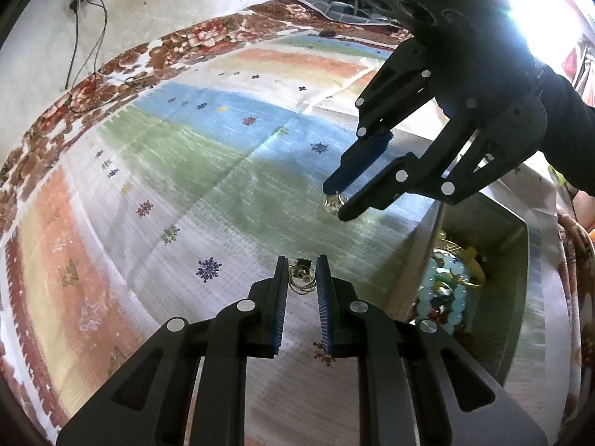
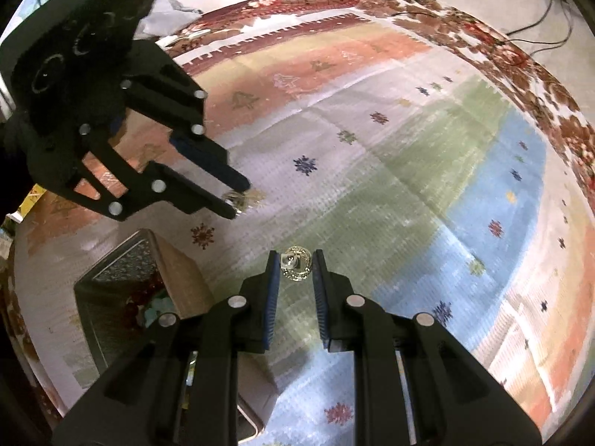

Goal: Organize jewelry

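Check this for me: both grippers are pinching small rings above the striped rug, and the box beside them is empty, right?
Not quite: the box is not empty. The left wrist view shows a pale blue bead bracelet and gold pieces inside. Both the left gripper and right gripper do pinch rings.

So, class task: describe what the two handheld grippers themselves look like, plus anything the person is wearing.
Both the left gripper and the right gripper are matte black, with angular two-finger linkages that have cut-out slots and round silver pivot pins. The inner finger pads are ribbed blue. Behind the right gripper a dark sleeve shows. No cables or markings are visible on either gripper.
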`<state>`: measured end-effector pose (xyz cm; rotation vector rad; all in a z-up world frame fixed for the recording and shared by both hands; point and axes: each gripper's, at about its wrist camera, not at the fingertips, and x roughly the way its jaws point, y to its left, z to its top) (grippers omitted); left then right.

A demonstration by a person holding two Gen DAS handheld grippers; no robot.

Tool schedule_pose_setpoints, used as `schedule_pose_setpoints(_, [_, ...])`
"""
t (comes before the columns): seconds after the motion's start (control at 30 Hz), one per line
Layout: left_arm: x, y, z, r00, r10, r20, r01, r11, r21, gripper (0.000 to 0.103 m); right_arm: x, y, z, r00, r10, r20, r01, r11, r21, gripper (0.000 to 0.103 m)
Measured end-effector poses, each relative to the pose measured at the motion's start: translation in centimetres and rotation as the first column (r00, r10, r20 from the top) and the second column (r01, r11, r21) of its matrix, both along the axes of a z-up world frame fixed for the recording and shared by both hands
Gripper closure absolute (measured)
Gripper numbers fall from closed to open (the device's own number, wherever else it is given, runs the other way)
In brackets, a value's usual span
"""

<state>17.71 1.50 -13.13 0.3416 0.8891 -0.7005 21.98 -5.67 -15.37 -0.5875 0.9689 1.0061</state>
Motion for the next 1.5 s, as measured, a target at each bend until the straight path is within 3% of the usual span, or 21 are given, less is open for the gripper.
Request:
schedule_pose_setpoints(0.43, [-3.2,-0.6,3.6,0.998,0.023,0.055,-0.026,0.999,0.045,0.088,-2.7,-2.5,2.3,0.994,-0.112,0.001,0.112,0.993,0.041,0.084])
schedule_pose_setpoints(0.7, [-5.5,-1.3,5.1,0.995,0.06,0.081,-0.062,0.998,0.031,0.088,-4.4,-4.3,4.1,0.97,-0.241,-0.018,0.241,0.966,0.089,0.084])
schedule_pose_setpoints(0.83, [-5.8,-1.3,5.6,0.984,0.165,0.069,-0.165,0.986,-0.006,0.088,-5.2,-5.3,4.7,0.948,-0.316,-0.044,0.319,0.939,0.132,0.084])
schedule_pose_setpoints(1.0, [-6.8,-2.1,5.7,0.972,0.226,0.067,-0.224,0.974,-0.041,0.088,-6.7,-6.0,4.8,0.917,-0.397,-0.042,0.398,0.905,0.152,0.084])
schedule_pose_setpoints(1.2, [-7.9,-2.7,5.3,0.931,0.363,0.043,-0.358,0.928,-0.104,0.088,-9.4,-7.0,5.4,0.87,-0.491,-0.046,0.488,0.846,0.214,0.084])
schedule_pose_setpoints(1.3, [-8.8,-3.1,4.9,0.886,0.462,0.023,-0.455,0.88,-0.135,0.088,-10.6,-7.2,5.8,0.867,-0.494,-0.063,0.494,0.837,0.235,0.084])
schedule_pose_setpoints(1.37, [-9.6,-3.4,4.9,0.874,0.486,0.026,-0.477,0.865,-0.154,0.088,-11.4,-7.3,6.0,0.86,-0.507,-0.058,0.504,0.829,0.241,0.084])
schedule_pose_setpoints(1.43, [-10.3,-3.4,4.9,0.853,0.522,0.027,-0.509,0.84,-0.188,0.088,-12.5,-7.1,6.3,0.845,-0.535,0.006,0.518,0.82,0.244,0.084])
schedule_pose_setpoints(1.5, [-10.8,-3.3,5.0,0.831,0.556,0.021,-0.539,0.814,-0.214,0.088,-13.1,-7.0,6.2,0.84,-0.542,-0.006,0.524,0.81,0.263,0.084])
